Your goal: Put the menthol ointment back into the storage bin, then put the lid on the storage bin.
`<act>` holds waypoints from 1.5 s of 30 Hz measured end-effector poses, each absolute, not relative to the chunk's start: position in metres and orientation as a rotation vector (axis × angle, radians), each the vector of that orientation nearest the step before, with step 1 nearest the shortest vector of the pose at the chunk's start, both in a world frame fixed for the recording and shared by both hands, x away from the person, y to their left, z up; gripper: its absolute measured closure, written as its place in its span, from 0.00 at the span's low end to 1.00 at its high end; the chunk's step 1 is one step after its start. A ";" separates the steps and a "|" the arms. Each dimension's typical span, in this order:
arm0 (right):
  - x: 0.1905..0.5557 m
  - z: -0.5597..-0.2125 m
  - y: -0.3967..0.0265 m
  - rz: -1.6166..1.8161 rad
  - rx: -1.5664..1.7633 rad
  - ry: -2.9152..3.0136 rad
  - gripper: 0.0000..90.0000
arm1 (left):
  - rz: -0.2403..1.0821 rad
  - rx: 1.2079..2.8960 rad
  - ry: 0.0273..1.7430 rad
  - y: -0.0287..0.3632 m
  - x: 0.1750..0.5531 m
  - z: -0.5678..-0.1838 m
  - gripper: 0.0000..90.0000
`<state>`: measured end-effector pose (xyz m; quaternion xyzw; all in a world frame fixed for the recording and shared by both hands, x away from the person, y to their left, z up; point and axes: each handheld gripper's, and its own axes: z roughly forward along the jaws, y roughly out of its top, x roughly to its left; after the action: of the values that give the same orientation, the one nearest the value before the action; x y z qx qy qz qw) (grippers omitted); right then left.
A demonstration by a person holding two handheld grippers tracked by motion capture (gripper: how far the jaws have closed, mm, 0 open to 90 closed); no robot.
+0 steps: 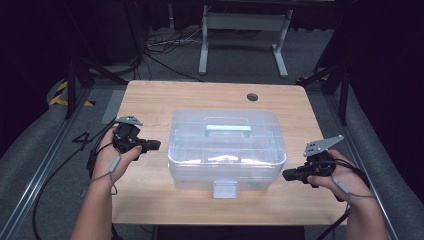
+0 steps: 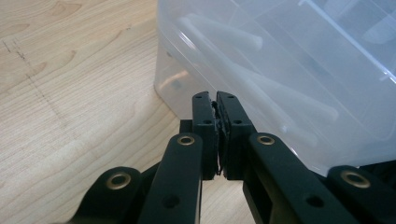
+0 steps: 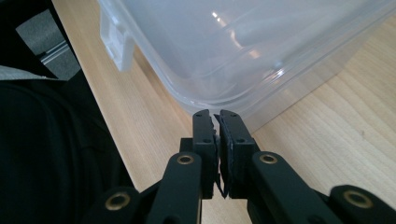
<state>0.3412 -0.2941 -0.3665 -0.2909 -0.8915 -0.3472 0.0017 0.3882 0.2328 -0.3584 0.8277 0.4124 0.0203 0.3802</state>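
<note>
A clear plastic storage box (image 1: 227, 150) with a lid handle sits mid-tabletop (image 1: 150, 100), flanked by the left gripper (image 1: 154, 145) and right gripper (image 1: 287, 174), each pointing at it with fingers pressed together, empty.

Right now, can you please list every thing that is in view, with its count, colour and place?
Table: one, light wood, fills the middle of the high view.
Storage box: one, clear plastic, lid on, at the table's centre.
Handle: one, pale, on the lid.
Latch: one, clear, on the box's near side.
Hole: one, round, far right of the tabletop.
Frame: one, grey metal, on the floor beyond the table.
Left gripper: one, black, shut, left of the box.
Right gripper: one, black, shut, right of the box.
</note>
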 end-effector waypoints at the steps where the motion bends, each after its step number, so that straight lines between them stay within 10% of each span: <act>1: 0.341 -0.365 -0.296 -1.112 -0.922 -2.792 0.95 | 0.051 2.113 1.052 0.233 0.388 -0.358 0.97; 45: 0.386 -0.347 -0.327 -1.803 -1.385 -2.744 0.51 | 0.181 2.052 1.126 0.263 0.359 -0.367 0.87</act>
<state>0.3858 -0.3274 -0.3473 -0.3800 -0.7530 -0.4947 -0.2093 0.3590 0.2630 -0.3670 0.8060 0.4425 0.0710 0.3866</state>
